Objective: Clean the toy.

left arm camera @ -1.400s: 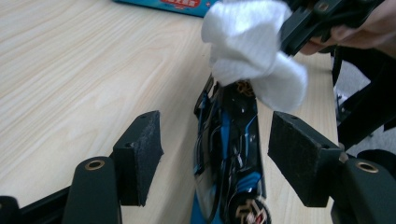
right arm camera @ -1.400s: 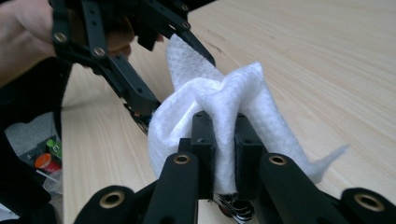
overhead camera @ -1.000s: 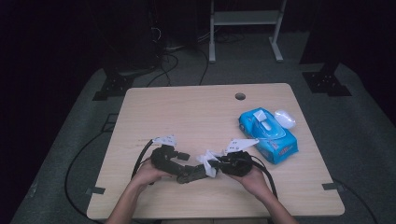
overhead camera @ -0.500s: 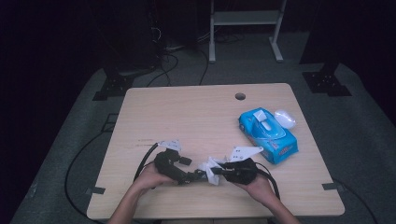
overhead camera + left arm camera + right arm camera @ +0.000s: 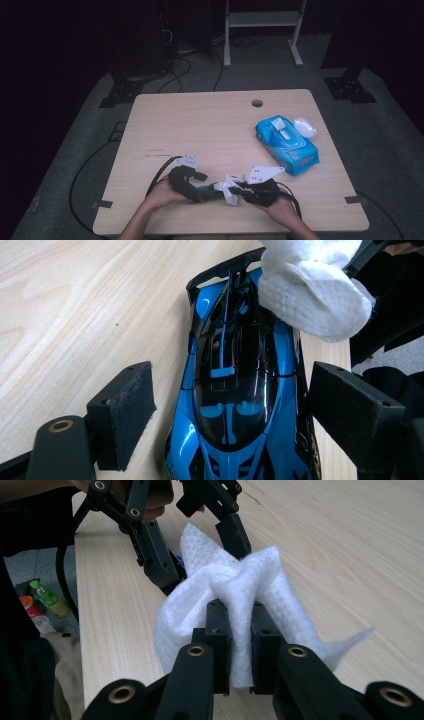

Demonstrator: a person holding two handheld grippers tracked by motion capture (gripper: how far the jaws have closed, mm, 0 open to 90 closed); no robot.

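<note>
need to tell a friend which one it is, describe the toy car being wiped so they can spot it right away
Start at the wooden table and go to its near edge, between the two hands. The toy car lies flat between the left gripper's open jaws, with a white wipe at its far end. Unlike the matt blue wipes pack farther right, it is glossy blue and black.

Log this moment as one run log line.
left gripper: just opened, straddling toy car | right gripper: shut on wipe, wipe at car's rear

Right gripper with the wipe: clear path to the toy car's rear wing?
Probably yes. The right gripper is shut on the white wipe, which already sits at the blue toy car by its rear wing; the left gripper flanks the car's sides, pads apart.
</note>
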